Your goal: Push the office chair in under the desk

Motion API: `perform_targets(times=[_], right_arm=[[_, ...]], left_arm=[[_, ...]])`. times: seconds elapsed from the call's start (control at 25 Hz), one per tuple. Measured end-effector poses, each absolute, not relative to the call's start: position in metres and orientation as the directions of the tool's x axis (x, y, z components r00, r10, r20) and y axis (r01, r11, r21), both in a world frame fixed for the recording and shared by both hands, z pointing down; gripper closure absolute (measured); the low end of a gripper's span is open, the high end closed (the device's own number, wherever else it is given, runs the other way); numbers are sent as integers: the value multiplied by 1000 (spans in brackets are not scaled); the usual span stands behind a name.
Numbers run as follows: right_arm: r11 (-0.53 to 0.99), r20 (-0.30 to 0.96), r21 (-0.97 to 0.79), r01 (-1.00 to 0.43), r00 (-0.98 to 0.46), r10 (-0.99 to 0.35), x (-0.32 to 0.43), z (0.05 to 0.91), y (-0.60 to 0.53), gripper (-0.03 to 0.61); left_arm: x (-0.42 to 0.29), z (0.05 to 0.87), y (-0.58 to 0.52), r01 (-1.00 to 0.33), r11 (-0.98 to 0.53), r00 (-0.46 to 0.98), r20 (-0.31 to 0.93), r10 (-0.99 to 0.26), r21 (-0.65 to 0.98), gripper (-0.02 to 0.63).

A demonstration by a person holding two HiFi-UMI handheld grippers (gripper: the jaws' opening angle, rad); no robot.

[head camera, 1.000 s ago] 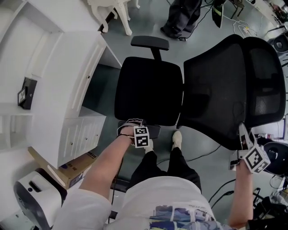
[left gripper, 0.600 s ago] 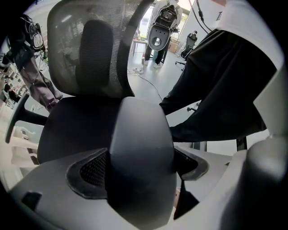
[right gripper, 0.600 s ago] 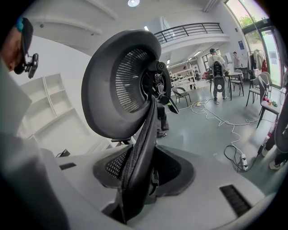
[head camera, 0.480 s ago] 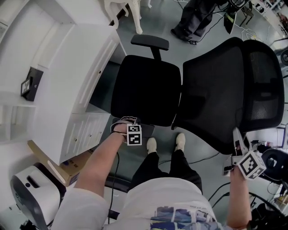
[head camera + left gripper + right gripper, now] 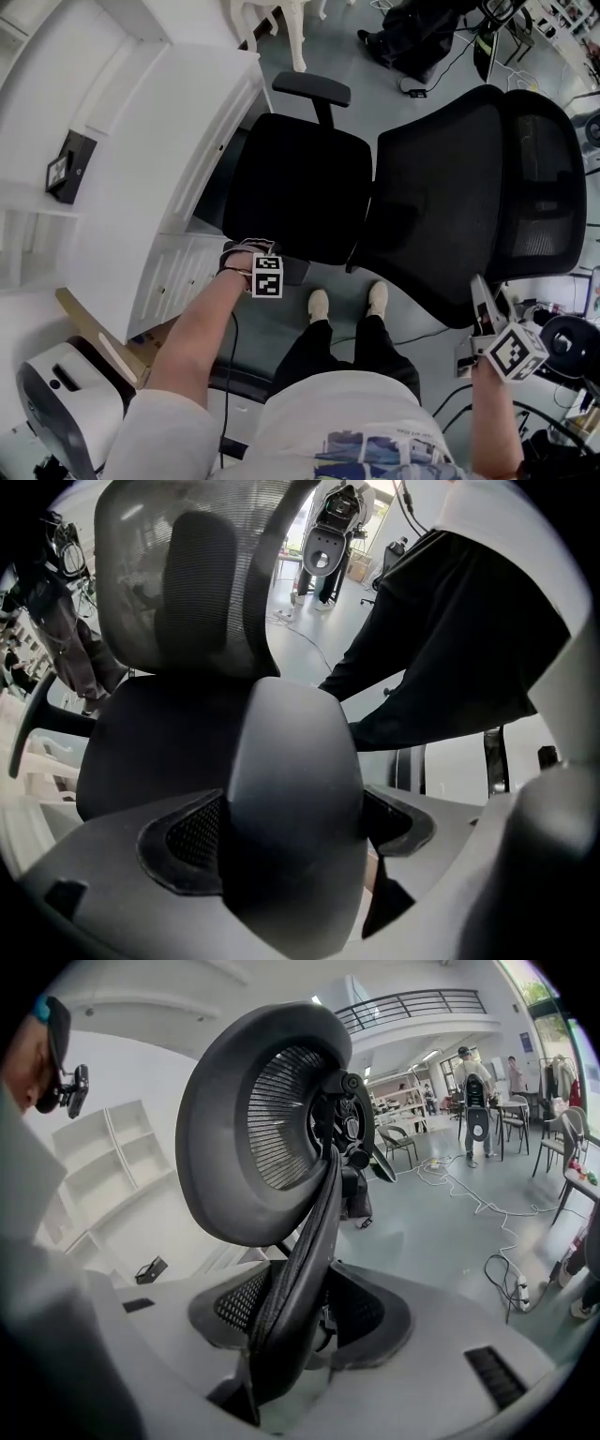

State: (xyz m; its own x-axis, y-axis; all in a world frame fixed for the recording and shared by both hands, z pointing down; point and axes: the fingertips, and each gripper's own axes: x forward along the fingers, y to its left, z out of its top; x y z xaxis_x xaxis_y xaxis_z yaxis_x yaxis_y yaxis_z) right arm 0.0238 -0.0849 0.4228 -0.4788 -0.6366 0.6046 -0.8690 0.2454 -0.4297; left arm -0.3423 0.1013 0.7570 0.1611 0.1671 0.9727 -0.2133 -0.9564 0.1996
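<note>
The black office chair stands beside the white desk [image 5: 141, 178], its seat [image 5: 300, 183] partly beneath the desk edge and its mesh backrest [image 5: 459, 187] towards me. My left gripper [image 5: 248, 258] is shut on the chair's near armrest [image 5: 295, 789], which fills the space between the pads. My right gripper [image 5: 480, 298] is at the backrest's lower right rim. Its jaws are opening, and the rim [image 5: 305, 1241] stands between them with a gap on one side. The far armrest [image 5: 312, 88] is free.
A white machine [image 5: 66, 403] and a cardboard box [image 5: 103, 342] sit on the floor at the desk's near end. Cables [image 5: 450, 394] run along the floor by my feet [image 5: 319, 305]. A dark bag [image 5: 422, 28] and white furniture legs [image 5: 286, 23] lie beyond the chair.
The chair has slid left, its seat going further under the desk edge, with the left gripper on the armrest. The right gripper has dropped back from the backrest's rim.
</note>
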Motion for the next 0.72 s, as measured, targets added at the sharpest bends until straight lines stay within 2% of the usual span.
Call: perform_targets(times=[0.72], right_arm=[[289, 615, -532, -796, -597, -515, -52, 412, -47, 342]], left_arm=[[-424, 758, 113, -201, -955, 63, 975, 211, 219, 158]])
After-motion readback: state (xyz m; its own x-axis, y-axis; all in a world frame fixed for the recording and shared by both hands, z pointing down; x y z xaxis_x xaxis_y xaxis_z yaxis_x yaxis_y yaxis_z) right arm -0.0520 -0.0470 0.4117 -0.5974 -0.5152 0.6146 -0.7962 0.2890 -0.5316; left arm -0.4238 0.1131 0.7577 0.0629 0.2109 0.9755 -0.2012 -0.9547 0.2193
